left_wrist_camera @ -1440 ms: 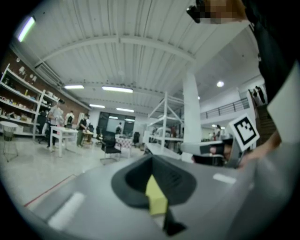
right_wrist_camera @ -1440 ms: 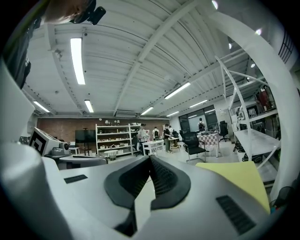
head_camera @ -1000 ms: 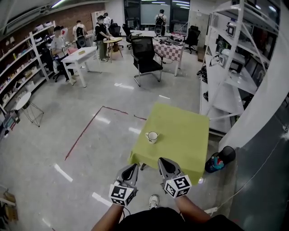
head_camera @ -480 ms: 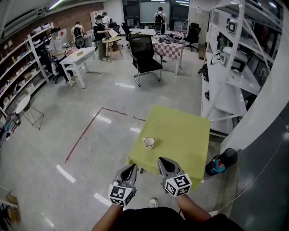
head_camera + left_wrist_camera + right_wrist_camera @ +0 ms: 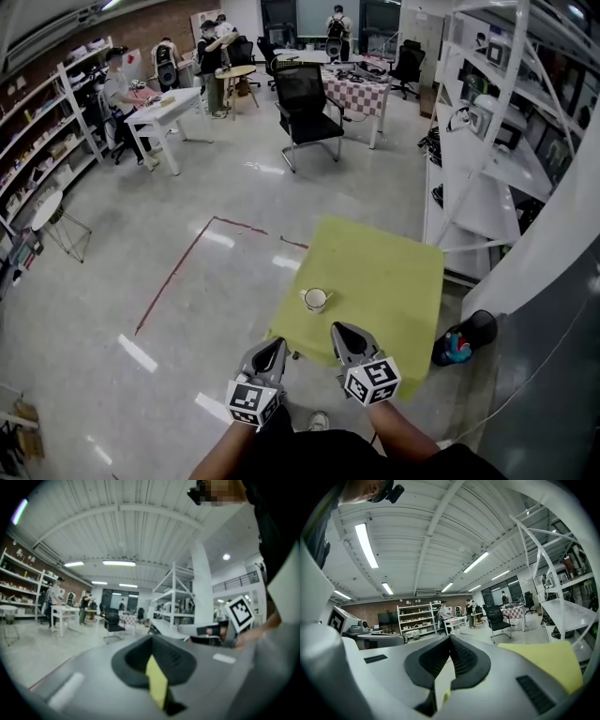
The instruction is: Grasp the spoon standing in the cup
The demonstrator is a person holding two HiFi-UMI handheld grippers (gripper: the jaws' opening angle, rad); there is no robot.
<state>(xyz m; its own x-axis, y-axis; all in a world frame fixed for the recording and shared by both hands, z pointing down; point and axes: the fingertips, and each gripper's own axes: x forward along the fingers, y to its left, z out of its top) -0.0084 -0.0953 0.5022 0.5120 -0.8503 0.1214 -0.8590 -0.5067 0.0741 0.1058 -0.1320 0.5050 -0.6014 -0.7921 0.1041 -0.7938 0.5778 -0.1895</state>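
Note:
A white cup (image 5: 316, 299) with its handle to the left stands near the front left corner of the yellow-green table (image 5: 389, 272). The spoon in it is too small to make out. My left gripper (image 5: 277, 344) hovers shut just off the table's near edge, below and left of the cup. My right gripper (image 5: 338, 329) is shut over the near edge, just below and right of the cup. In the left gripper view the jaws (image 5: 151, 638) meet, empty. In the right gripper view the jaws (image 5: 450, 637) meet too, with table (image 5: 543, 663) to the right.
A black office chair (image 5: 305, 108) stands beyond the table. White shelving (image 5: 478, 141) runs along the right, with a black bin (image 5: 459, 339) at the table's right corner. A red tape line (image 5: 178, 272) crosses the floor at left. People work at tables (image 5: 169, 112) far back.
The head camera has shifted a little, so the table and cup sit slightly lower in view. Both grippers stay shut, side by side, in about the same place.

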